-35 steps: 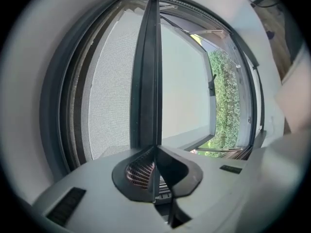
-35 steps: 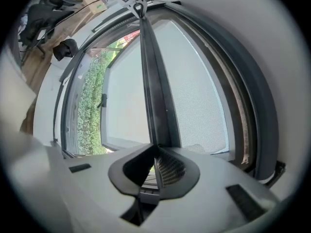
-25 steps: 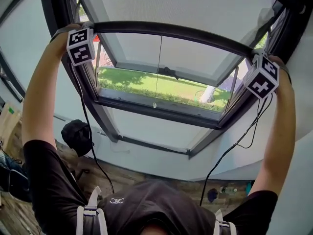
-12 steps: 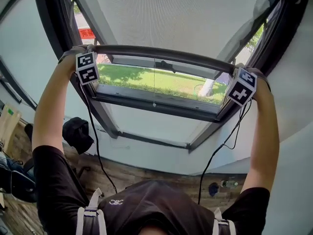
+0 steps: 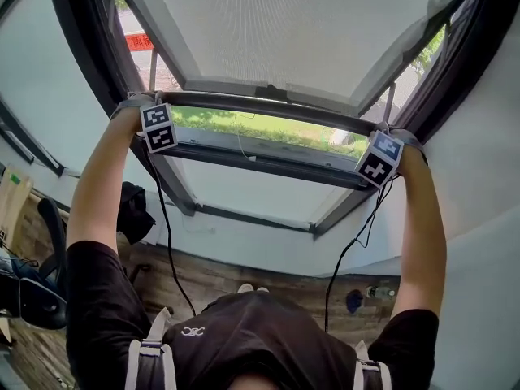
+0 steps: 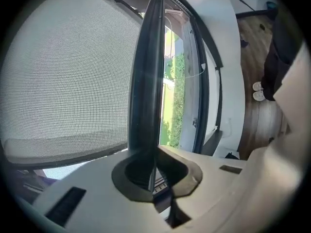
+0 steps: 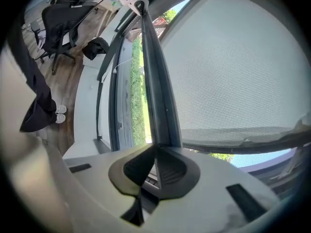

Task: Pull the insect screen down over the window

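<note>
Your left gripper [image 6: 153,170]: clamped on left end of pull bar [image 5: 268,106] | your right gripper [image 7: 154,171]: clamped on its right end | insect screen [image 5: 284,31]: stretched above bar, lawn [image 5: 236,122] showing below

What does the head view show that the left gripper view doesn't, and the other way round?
Only the head view: the right gripper gripping the pull bar's far end, and an office chair on the floor. Only the left gripper view: the left gripper's jaws shut on the pull bar, seen close, with the mesh's weave. Both: the insect screen, the pull bar and the strip of grass beyond it.
</note>
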The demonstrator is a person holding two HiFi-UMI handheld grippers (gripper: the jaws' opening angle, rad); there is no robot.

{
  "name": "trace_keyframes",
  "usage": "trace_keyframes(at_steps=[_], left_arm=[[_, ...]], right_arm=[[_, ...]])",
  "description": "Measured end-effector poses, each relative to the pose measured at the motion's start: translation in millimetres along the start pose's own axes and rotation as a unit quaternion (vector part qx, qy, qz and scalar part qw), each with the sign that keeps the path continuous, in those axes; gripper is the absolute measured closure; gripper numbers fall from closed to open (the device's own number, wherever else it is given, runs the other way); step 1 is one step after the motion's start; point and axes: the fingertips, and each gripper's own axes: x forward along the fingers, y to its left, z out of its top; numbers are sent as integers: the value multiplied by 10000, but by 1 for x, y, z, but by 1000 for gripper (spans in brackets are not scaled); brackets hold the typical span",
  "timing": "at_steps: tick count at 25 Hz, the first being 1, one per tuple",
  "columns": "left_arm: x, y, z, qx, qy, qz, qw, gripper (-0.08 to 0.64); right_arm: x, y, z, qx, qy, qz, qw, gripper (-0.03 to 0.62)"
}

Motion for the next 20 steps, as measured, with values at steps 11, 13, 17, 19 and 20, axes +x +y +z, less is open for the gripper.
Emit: trace_keyframes(at_steps=[11, 13, 17, 19, 20], left_arm=[[47, -66, 8, 173, 189, -268, 9993, 531], [56, -76, 10, 176, 196, -337, 9991, 531], [78, -109, 13, 234, 262, -468, 9983, 531], [87, -121, 13, 264, 281, -471, 9981, 531], [91, -125, 14, 274, 281, -480, 9981, 531]], right_arm=[[50, 58, -1, -146, 121, 216, 9996, 565], [60, 66, -1, -163, 138, 241, 9995, 566], [85, 97, -2, -269, 177, 355, 9988, 566], [96, 108, -2, -296, 158, 335, 9989, 568], [100, 112, -2, -298, 148, 332, 9989, 568]])
